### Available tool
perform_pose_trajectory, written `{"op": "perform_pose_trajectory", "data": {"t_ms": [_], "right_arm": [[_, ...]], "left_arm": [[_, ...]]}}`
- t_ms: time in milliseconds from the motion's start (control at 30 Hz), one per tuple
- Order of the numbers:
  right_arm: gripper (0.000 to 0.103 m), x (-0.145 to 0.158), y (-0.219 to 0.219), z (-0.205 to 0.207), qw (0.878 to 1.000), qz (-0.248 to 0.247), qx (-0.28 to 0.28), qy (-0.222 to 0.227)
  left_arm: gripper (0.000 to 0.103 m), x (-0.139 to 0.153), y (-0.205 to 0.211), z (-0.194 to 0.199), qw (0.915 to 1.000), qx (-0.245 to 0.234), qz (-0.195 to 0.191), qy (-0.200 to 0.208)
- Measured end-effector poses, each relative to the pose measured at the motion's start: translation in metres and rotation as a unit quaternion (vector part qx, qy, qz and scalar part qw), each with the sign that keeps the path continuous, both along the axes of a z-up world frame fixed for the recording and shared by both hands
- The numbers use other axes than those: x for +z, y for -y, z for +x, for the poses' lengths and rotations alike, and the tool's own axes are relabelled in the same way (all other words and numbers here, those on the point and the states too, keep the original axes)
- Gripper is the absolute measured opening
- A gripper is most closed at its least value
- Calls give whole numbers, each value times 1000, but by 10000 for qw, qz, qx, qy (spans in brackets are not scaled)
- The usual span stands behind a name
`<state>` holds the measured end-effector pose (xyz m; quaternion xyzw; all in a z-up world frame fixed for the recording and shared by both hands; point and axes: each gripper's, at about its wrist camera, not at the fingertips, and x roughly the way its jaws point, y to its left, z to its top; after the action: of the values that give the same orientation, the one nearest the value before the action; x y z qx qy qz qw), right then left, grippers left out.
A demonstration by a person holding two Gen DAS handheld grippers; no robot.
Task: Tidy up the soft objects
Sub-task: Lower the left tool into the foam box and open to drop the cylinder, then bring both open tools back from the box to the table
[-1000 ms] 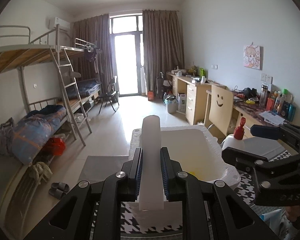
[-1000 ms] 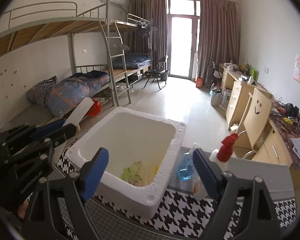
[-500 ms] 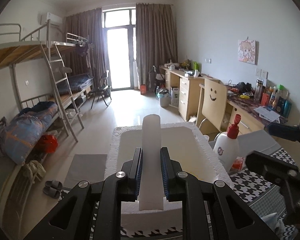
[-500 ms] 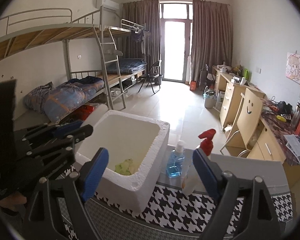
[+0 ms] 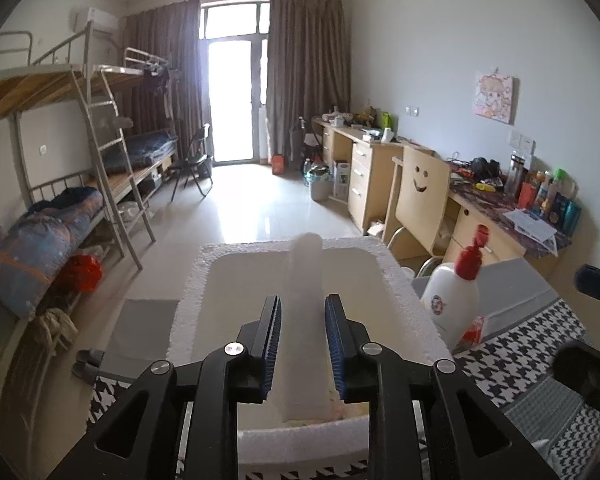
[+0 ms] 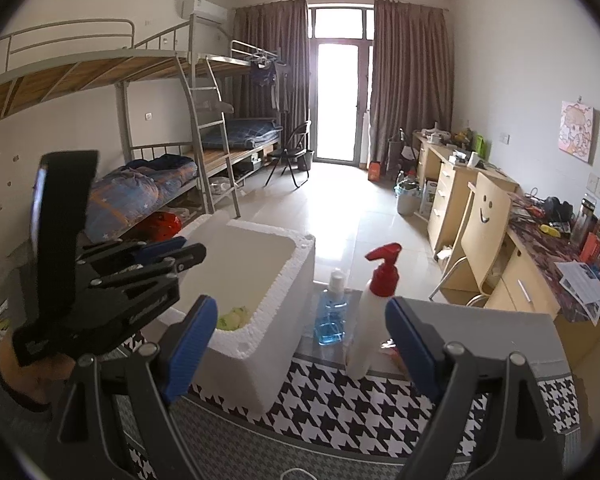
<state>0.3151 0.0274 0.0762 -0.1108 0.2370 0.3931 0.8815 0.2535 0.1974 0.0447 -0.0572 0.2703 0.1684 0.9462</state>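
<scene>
My left gripper [image 5: 303, 320] is shut on a long white foam block [image 5: 305, 300] that points forward over the open white styrofoam box [image 5: 404, 300]. In the right wrist view the left gripper [image 6: 172, 256] hovers over the box's [image 6: 288, 304] left side; the foam block's tip [image 6: 216, 220] shows past it. A green-yellow soft object [image 6: 232, 318] lies in the box's bottom. My right gripper [image 6: 300, 344] is open and empty, held above the houndstooth cloth [image 6: 340, 408] in front of the box.
A white spray bottle with a red head [image 6: 374, 308] and a blue liquid bottle [image 6: 332, 312] stand right of the box. A grey lid or tray [image 6: 480, 332] lies behind them. Bunk beds [image 6: 148, 184] stand at the left, desks and a chair [image 6: 484, 224] at the right.
My left gripper has moved with the foam block over the box and lowered toward it. My right gripper has drawn right, so the bottles now sit between its fingers in view.
</scene>
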Motion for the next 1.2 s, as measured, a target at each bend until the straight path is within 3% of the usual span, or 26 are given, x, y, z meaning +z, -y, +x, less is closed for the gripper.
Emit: {"op": "perform_pose_trajectory", "data": {"t_ms": [33,67,133,167,433,1200], "right_arm": [[89,0,2,0,10000,-10,-21,-1],[89,-1,4,0,10000,-14,-40,-1],[89,-1,8,-2,10000,-2,-75,7],[89,-1,10,-2,10000,-1,-84,11],[89,-2,23,0,9998,103,-159,-25],[89,12,55,-26,9992,338,-204,68]], "left_arm": [[42,-3,-1,2,10000,66,36,-29],[65,-4,-3,1,9999,120,16,-37],[87,-5,-6,-3,9996,269,-30,69],[91,-4,-8,-5,9995,309,-33,111],[101,4,4,-13,9992,314,149,178],[102,29,41,-57,9981,187,281,520]]}}
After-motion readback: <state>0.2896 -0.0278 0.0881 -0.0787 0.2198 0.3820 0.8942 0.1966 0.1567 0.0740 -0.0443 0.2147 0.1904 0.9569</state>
